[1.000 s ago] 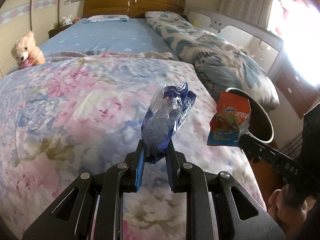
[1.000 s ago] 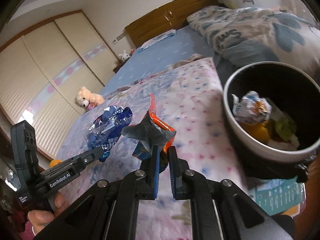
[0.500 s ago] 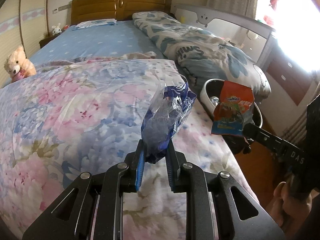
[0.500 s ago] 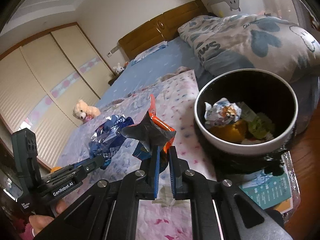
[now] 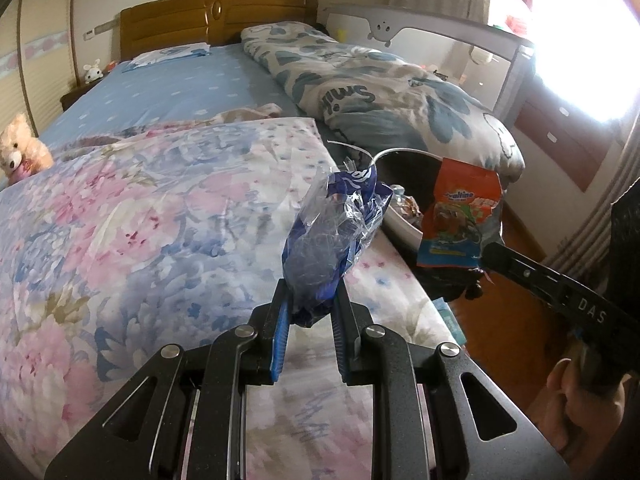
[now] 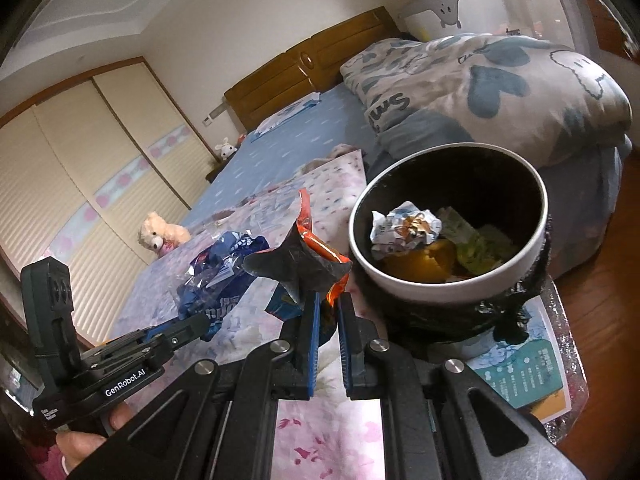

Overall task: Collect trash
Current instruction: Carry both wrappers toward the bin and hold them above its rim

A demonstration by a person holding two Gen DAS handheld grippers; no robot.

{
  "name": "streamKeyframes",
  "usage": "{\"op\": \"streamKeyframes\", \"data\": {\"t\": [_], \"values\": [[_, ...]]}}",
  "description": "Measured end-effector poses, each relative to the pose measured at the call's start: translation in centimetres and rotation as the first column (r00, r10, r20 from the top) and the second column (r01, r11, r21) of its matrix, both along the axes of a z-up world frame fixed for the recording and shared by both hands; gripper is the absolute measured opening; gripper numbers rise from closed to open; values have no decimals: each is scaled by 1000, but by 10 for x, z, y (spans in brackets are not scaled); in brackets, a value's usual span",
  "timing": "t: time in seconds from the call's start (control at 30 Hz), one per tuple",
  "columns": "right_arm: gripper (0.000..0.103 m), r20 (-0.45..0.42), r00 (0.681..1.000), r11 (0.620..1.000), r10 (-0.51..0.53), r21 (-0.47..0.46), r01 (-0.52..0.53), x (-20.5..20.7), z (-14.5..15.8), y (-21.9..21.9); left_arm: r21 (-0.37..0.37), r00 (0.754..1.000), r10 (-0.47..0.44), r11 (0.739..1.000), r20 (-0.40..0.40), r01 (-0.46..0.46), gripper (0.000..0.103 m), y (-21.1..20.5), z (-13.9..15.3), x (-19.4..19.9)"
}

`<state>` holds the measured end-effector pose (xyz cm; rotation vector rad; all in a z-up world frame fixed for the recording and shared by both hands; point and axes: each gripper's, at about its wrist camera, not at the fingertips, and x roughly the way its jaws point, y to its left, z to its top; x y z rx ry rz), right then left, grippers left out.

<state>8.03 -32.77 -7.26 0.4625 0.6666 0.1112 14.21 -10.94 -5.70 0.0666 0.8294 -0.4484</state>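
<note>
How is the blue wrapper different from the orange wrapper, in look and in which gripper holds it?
The blue wrapper is crumpled, partly clear plastic, held by the left hand-held gripper. The orange wrapper is flatter, printed with pictures, held by the right hand-held gripper. Both hang clamped near the bin.

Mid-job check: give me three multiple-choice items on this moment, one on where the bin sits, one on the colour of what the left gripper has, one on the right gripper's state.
1. Where is the trash bin?
A. Beside the bed's edge
B. On the pillow
C. Under the wardrobe

2. What colour is the wrapper in the left gripper?
A. Green
B. Blue and clear
C. Yellow

3. What is the state of the right gripper?
A. Open and empty
B. Shut on nothing
C. Shut on the orange snack bag

Answers:
1 A: the bin stands just off the edge of the floral quilt.
2 B: the blue wrapper rises from between its fingers.
3 C: the orange snack bag is pinched between its pads, short of the bin.
</note>
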Motion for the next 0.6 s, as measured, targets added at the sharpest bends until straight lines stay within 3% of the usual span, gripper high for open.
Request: {"op": "streamKeyframes", "data": {"t": [0.6], "values": [[9, 6, 999, 999, -53, 14, 53, -6, 2, -25, 15, 999, -45, 999, 4, 45, 18, -23, 0, 4]]}}
